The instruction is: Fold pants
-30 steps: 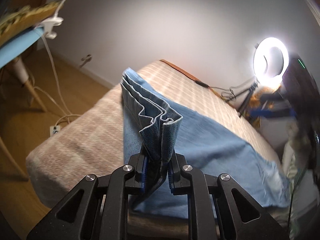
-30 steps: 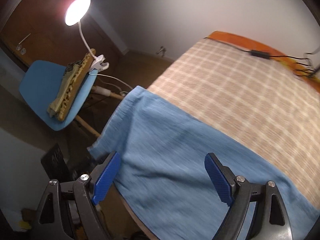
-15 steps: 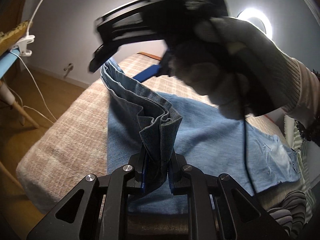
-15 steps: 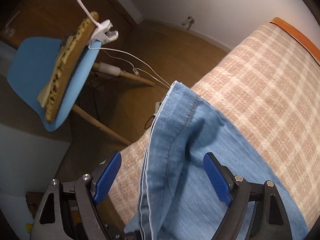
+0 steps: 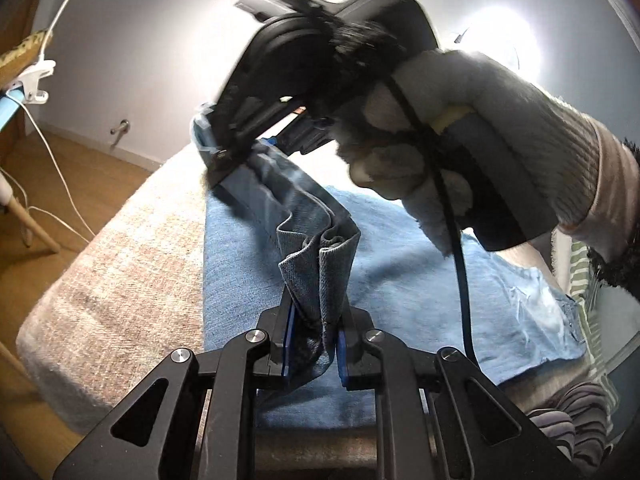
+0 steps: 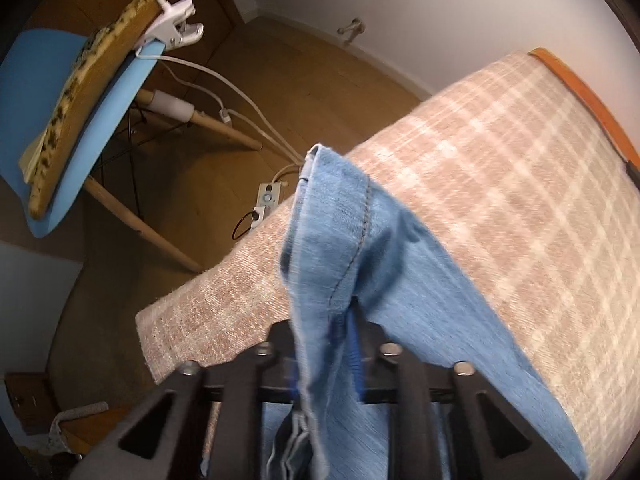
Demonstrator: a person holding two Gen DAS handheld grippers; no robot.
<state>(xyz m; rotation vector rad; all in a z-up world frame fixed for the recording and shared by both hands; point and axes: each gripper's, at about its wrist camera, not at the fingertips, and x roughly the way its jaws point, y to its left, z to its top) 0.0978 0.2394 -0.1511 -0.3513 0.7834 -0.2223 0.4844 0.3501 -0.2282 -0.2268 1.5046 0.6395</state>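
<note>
Pants (image 5: pixel 400 280) lie spread along the near edge of the bed (image 5: pixel 120 240), blue denim on a checked cover, one end lifted clear of it. Left gripper (image 5: pixel 312 340) has its fingers narrowed onto a bunched, pleated wad of denim, several layers gathered so the whole end comes up as one piece rather than a single ply. Right gripper (image 6: pixel 324 364), carried by a gloved hand (image 5: pixel 460 152), points steeply down at the far corner of the same raised edge; its jaws have just been closing, and denim now sits pinched between them, hem and seam rising in front of the lens. Two grips well apart along one edge likely serve to keep that edge taut and level, so it can be carried over the rest of the pants as a straight fold. Remaining cloth stays flat on the bed, presumably as the anchor for that fold. Chair (image 6: pixel 100 92) and lamp clip (image 6: pixel 172 32) stand off to the side, uninvolved.
</note>
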